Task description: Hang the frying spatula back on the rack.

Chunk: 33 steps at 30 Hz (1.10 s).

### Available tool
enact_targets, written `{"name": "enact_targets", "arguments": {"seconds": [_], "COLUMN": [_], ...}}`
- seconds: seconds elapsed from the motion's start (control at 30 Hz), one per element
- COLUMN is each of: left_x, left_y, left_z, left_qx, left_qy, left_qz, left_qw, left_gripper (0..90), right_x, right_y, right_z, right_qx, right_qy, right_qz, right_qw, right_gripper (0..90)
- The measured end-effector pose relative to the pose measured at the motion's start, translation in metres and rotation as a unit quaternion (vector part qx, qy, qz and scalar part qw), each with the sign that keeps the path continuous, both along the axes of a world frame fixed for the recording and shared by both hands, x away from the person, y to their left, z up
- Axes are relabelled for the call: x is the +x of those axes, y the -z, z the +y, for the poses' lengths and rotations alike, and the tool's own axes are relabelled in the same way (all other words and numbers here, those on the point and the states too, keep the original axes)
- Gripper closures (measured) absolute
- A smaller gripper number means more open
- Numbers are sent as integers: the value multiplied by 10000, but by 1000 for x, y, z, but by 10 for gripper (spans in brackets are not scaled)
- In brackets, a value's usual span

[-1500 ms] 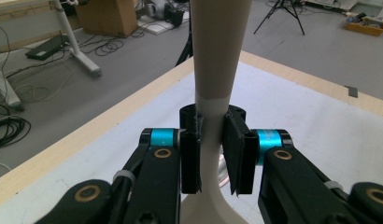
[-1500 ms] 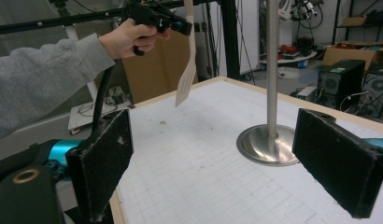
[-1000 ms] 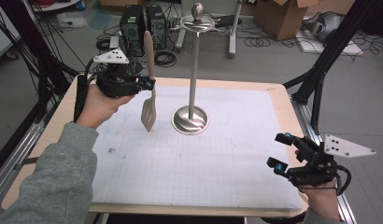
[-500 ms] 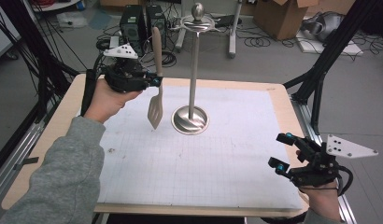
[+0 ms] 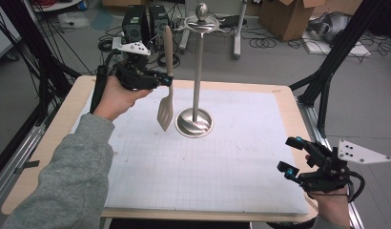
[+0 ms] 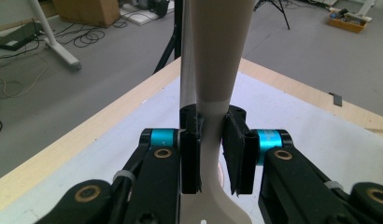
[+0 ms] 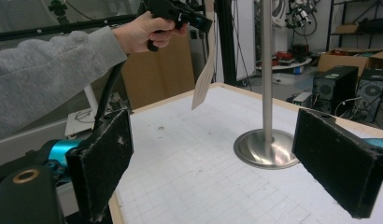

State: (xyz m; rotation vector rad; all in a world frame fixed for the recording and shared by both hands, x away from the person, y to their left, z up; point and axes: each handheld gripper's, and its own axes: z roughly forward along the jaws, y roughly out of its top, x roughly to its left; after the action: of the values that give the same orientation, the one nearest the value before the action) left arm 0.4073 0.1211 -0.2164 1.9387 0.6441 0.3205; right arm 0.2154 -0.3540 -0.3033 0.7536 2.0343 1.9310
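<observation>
Presently, a beige spatula point(image 5: 166, 90) is held upright and off the table in the upper left of the high view, its blade hanging down just left of the stand point(image 5: 197, 71), a steel post on a round base with a hook ring and ball at the top. The left gripper point(image 5: 155, 81) is clamped on the spatula's narrow neck; in the left gripper view the pads point(image 6: 189, 158) are seen pressed against both sides of the handle point(image 6: 213, 70), with the post directly behind it. The right gripper point(image 5: 291, 155) rests at the lower right of the high view, well apart from the work, its jaws standing wide apart with nothing between them. The work in hand is judged to be hanging the spatula on the stand. Several risks are noted. The grip sits on a thin, smooth section, so the spatula could pivot or slip if the handle strikes the ring. The stand is unsupported, and a sideways knock high on the post could rock or topple it. Whether the handle end carries a hanging hole cannot be made out, so a missed hook and a drop onto the white mat point(image 5: 222, 162) are considered possible.
</observation>
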Motion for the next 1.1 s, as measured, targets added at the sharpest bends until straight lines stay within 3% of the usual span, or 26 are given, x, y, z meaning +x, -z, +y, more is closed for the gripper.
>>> {"name": "enact_targets", "arguments": {"seconds": [0.17, 1.1], "left_x": [1, 12], "left_y": [-4, -4], "left_z": [-6, -14], "left_qx": [126, 311], "left_qy": [-34, -196], "left_qz": [-57, 14], "left_qw": [9999, 9993], "left_gripper": [770, 770], "right_x": [-2, -5], "right_y": [-1, -6], "right_z": [-2, 1], "right_qx": [20, 101], "right_qy": [20, -102], "right_qz": [-41, -134], "right_qw": [10000, 9998], "right_gripper": [114, 114]}}
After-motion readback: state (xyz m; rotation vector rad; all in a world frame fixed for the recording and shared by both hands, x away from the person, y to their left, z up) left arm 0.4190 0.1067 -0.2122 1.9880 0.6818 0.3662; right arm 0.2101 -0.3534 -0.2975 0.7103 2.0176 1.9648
